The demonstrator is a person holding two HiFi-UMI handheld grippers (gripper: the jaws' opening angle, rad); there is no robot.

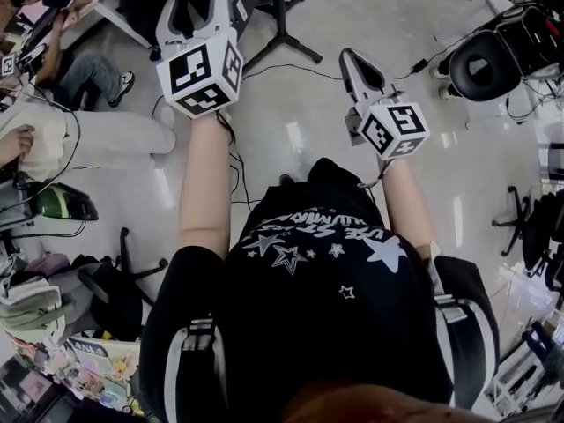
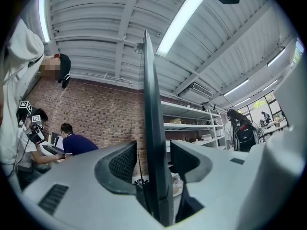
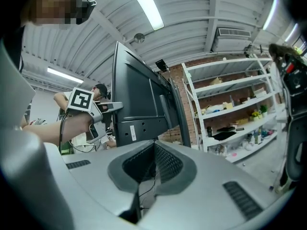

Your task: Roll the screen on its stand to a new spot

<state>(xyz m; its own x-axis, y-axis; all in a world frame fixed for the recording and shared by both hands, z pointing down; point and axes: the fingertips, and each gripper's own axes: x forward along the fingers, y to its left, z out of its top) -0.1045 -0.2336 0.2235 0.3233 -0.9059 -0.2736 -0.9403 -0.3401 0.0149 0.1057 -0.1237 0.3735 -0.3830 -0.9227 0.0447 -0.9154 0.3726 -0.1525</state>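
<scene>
Left gripper (image 2: 152, 152) clamps the screen (image 2: 149, 104) edge, centre frame; right gripper (image 3: 154, 150), jaws closed and empty, faces the panel's back. Rolling appears in hand; next likely calls for a steady, level push

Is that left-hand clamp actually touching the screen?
Touching. In the left gripper view the screen sits edge-on, wedged between the jaws of the left gripper. Their inner faces meet it low down, though one tip stands off.
</scene>
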